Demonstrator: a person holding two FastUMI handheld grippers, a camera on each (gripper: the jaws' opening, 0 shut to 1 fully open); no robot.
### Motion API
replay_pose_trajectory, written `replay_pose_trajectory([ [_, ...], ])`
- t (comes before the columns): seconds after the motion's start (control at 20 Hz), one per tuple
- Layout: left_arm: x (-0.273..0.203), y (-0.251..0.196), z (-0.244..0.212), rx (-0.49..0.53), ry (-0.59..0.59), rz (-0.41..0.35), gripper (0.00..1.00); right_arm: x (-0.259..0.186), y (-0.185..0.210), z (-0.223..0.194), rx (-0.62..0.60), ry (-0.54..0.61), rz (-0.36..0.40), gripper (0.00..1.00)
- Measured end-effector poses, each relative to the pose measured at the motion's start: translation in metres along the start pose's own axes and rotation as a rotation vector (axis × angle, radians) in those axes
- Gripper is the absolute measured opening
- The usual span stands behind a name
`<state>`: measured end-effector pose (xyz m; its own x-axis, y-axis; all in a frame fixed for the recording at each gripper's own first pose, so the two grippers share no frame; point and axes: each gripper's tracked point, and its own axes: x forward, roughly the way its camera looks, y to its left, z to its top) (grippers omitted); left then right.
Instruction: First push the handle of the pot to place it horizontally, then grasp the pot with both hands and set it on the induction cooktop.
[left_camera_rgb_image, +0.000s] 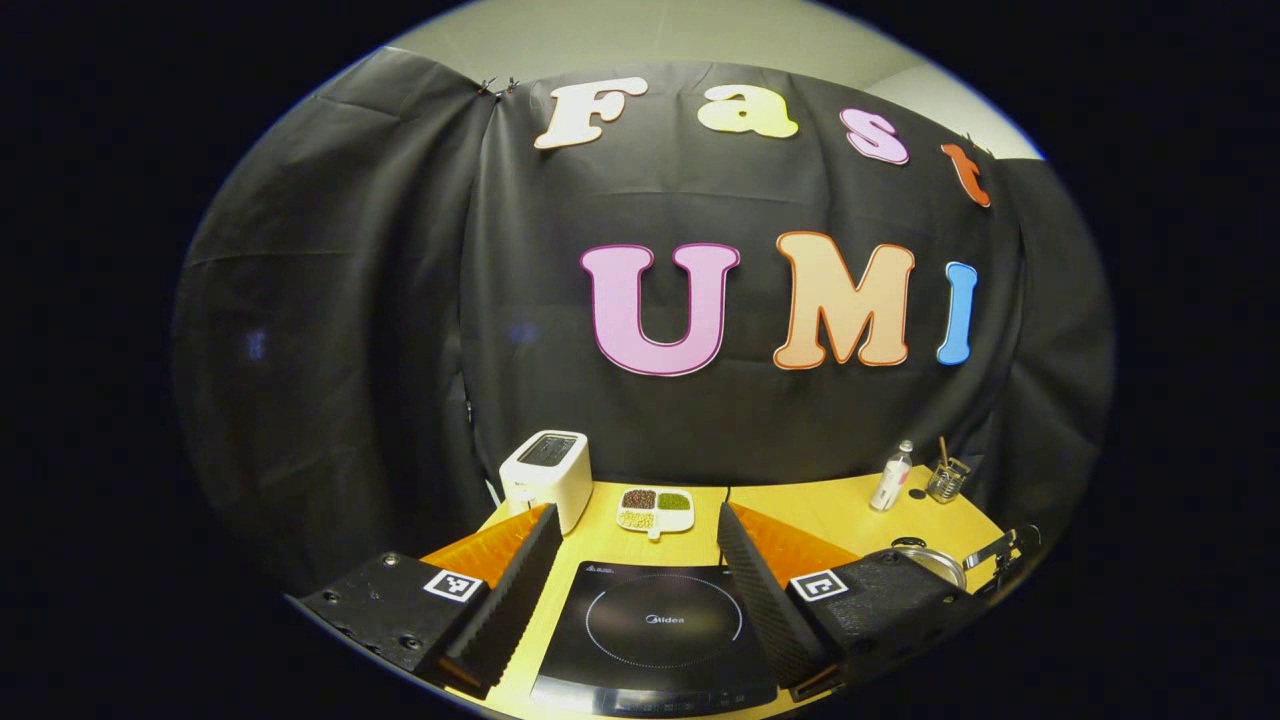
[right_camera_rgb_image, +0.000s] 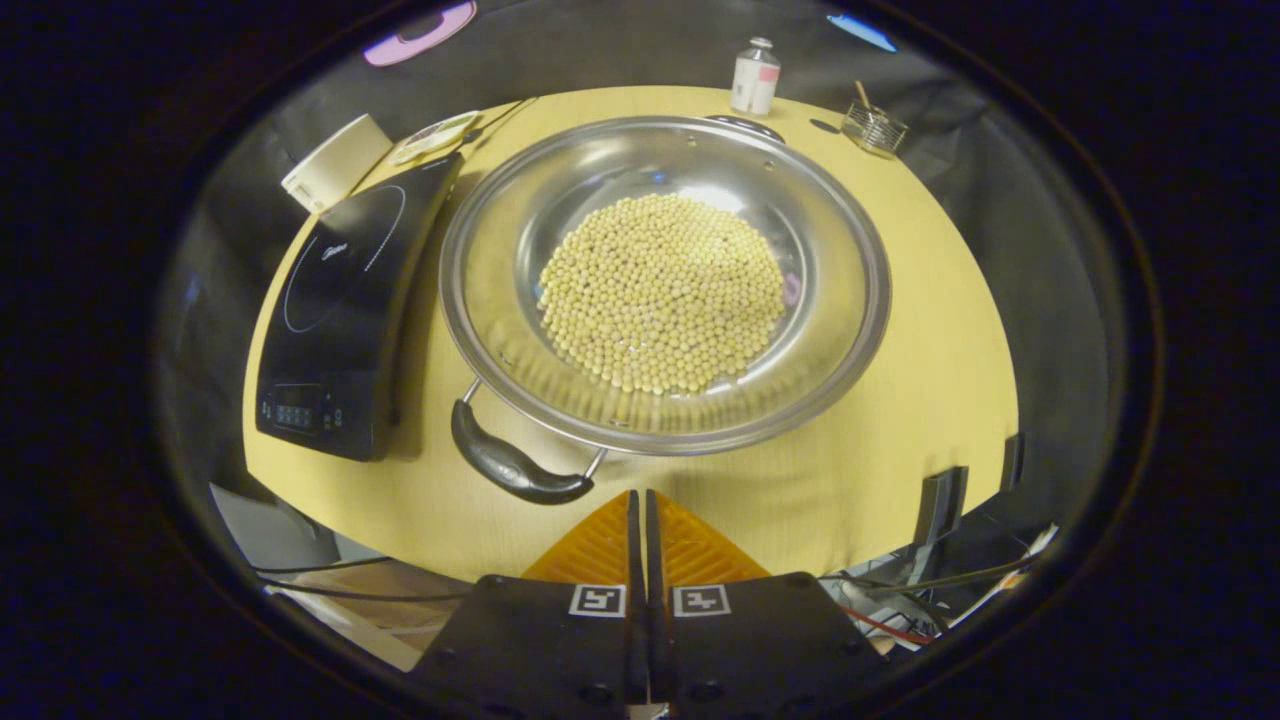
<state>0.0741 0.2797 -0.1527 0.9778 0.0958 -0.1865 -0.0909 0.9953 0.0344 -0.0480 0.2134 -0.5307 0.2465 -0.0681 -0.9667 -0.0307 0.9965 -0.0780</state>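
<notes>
In the right gripper view, the right tongs (right_camera_rgb_image: 640, 510) are closed together, empty, just short of the pot's handle (right_camera_rgb_image: 515, 465). The pot (right_camera_rgb_image: 665, 285), holding beans, sits on the worktop (right_camera_rgb_image: 930, 380) beside the induction cooktop (right_camera_rgb_image: 340, 310). The left tongs (left_camera_rgb_image: 640, 550) gape wide above the cooktop.

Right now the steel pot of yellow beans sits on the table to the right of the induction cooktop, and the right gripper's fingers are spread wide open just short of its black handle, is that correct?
Not quite: the right gripper has its fingers closed together, not spread, as the right gripper view shows. The rest holds: the pot of beans sits on the table right of the induction cooktop, the fingers just short of its handle.
</notes>
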Motion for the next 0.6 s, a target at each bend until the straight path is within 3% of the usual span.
replay_pose_trajectory([
  [0.25,0.006,0.012,-0.01,-0.004,0.017,-0.002,0.93,0.001,0.011,0.007,-0.015,-0.019,-0.029,0.03],
  [0.6,0.017,0.013,-0.018,-0.023,0.033,-0.04,0.96,0.004,0.049,0.021,0.059,-0.028,0.013,0.0],
])
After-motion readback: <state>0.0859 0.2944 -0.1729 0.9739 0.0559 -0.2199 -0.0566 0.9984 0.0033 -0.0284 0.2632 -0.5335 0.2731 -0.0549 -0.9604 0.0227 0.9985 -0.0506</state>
